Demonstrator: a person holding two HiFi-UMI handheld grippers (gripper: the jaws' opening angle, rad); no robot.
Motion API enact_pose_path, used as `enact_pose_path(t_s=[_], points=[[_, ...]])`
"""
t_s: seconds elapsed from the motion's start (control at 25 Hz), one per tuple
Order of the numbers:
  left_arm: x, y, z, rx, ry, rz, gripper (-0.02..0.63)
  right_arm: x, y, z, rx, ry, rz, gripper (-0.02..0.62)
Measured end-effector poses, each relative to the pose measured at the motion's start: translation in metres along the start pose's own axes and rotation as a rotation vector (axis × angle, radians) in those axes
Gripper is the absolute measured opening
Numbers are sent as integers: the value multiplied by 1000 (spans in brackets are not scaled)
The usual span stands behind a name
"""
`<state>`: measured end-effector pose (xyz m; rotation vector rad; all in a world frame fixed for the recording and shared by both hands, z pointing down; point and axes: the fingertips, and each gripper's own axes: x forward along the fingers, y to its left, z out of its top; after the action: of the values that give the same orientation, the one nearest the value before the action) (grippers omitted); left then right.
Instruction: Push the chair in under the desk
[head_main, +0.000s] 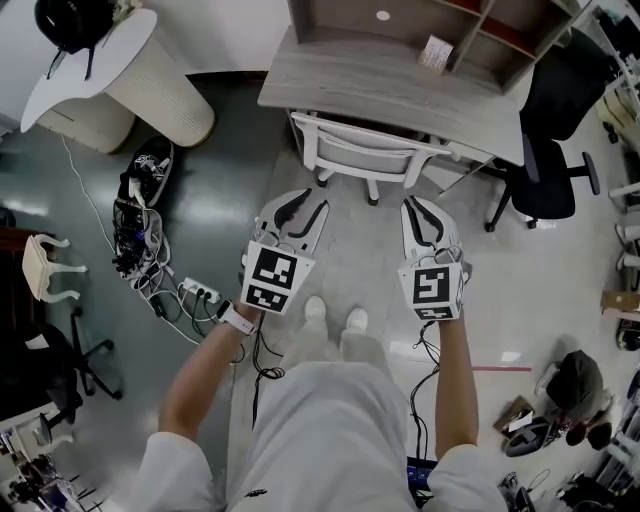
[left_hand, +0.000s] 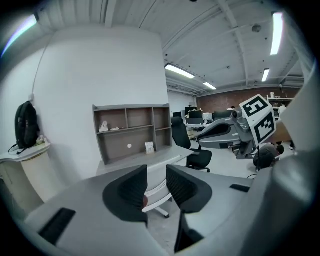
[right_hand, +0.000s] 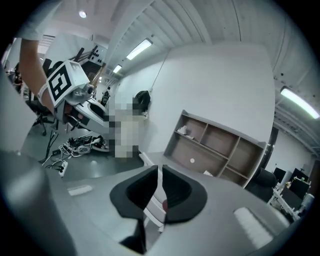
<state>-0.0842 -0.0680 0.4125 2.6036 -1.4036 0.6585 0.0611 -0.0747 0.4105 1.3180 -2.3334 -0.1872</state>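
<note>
The white chair stands at upper middle of the head view, its seat mostly under the front edge of the bench; only the curved backrest w/ a slot and some legs show. It looks like smooth plastic. The bench top is grey wood-grain and rectangular, and on it stands an open shelf unit w/ square compartments.

Lower in the frame, apart from the chair, are both tongs. The left tongs are spread w/ nothing between them; in the left gripper view the chair only shows far behind the gap. The right tongs are almost pressed together, w/ a thin slit left and nothing in it.

Between the tongs and the chair is only bare pale floor. At right of the bench stands a black office chair on castors. At upper left is a ribbed round white stand, and under it lies a tangle of cables w/ a power strip. The person's white shoes are at centre.
</note>
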Motion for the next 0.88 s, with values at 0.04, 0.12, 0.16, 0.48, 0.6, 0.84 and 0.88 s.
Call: enact_pose_path(t_s=[0.04,0.12,0.16,0.48,0.6,0.84,0.88], points=[[-11,-4,1,-7,-12,15,120,-8,2,5,7,-12,-5,40],[-31,-14,6,-9,-35,35,109,-23,6,17,22,-42,-12,40],[-39,-18,10,-10,-47,41,101,-31,7,22,33,-54,-16,35],[-103,-44,33,-109,-160,159,33,-87,31,43,10,-77,-12,12],[-115,-61,34,-142,-169,144,18,-104,38,49,-13,-89,2,12],[-128,-70,38,-197,-186,130,8,-133,50,56,72,-138,-1,12],[-130,-71,40,-208,-192,125,8,-138,52,57,94,-155,-8,12]])
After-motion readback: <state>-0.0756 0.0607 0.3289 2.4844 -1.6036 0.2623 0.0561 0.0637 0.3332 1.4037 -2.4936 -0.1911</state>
